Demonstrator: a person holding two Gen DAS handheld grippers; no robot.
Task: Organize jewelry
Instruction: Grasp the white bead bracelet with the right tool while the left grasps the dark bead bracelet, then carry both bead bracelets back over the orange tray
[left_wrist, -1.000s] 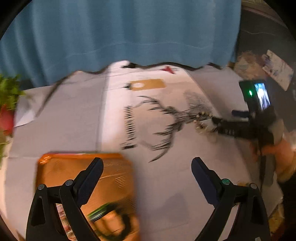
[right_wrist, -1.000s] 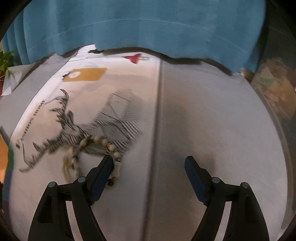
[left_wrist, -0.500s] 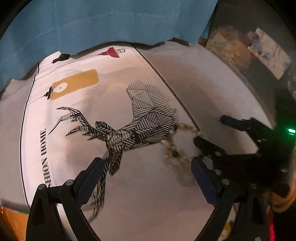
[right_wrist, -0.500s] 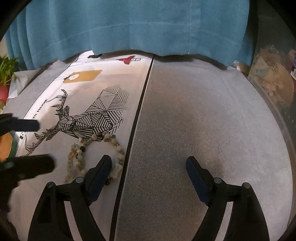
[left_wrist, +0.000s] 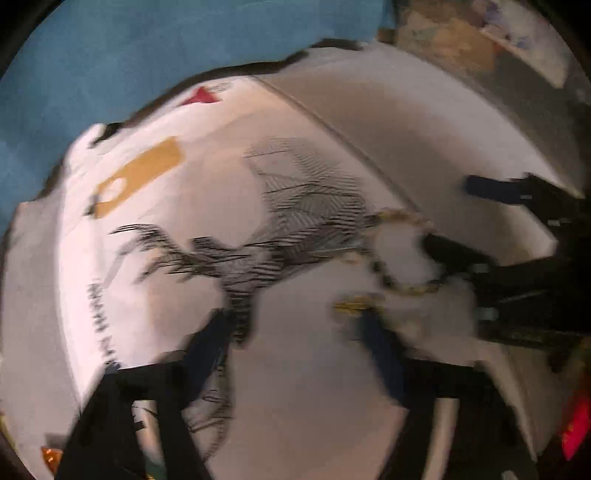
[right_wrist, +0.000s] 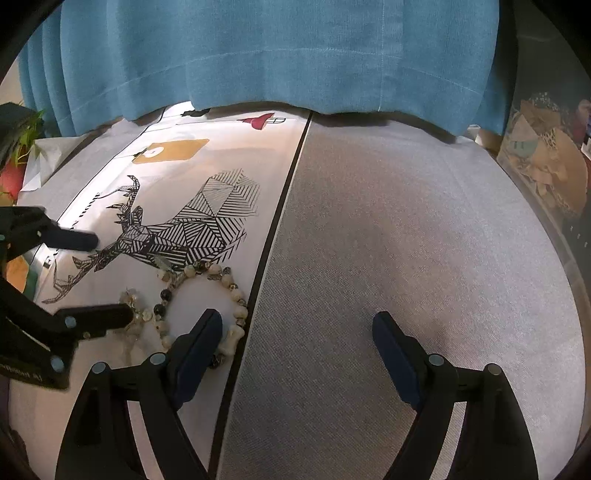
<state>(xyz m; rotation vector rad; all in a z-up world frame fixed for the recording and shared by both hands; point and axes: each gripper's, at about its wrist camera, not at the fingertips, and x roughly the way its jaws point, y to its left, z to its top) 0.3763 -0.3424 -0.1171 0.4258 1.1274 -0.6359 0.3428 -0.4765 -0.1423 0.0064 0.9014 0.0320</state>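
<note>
A: What do we see of our right gripper (right_wrist: 295, 332)?

B: Its two fingers (right_wrist: 201, 334) stand wide apart with nothing between them. The left finger sits over the edge of the bead bracelet (right_wrist: 207, 295), just inside the ring of beads. We cannot tell if it touches a bead.

A: And our left gripper (right_wrist: 98, 275)?

B: Its jaws have just been closing. In the right wrist view we see its two dark fingers with a gap between them. The lower finger tip is right at the small clear beads on the bracelet's left side. Nothing is pinched between the fingers. The left wrist view is too blurry to tell more; there the bracelet (left_wrist: 402, 258) lies between the left gripper (left_wrist: 295, 325) and the right gripper (left_wrist: 461, 221).

A: Where does the bracelet lie?

B: On the white cloth (right_wrist: 184, 177), just below the striped deer picture (right_wrist: 173, 229) and beside the black line (right_wrist: 273, 236) that meets the grey cloth (right_wrist: 406, 258).

A: What else is around us?

B: A blue curtain (right_wrist: 277, 55) hangs at the back. A green plant (right_wrist: 22, 140) is far left.
</note>
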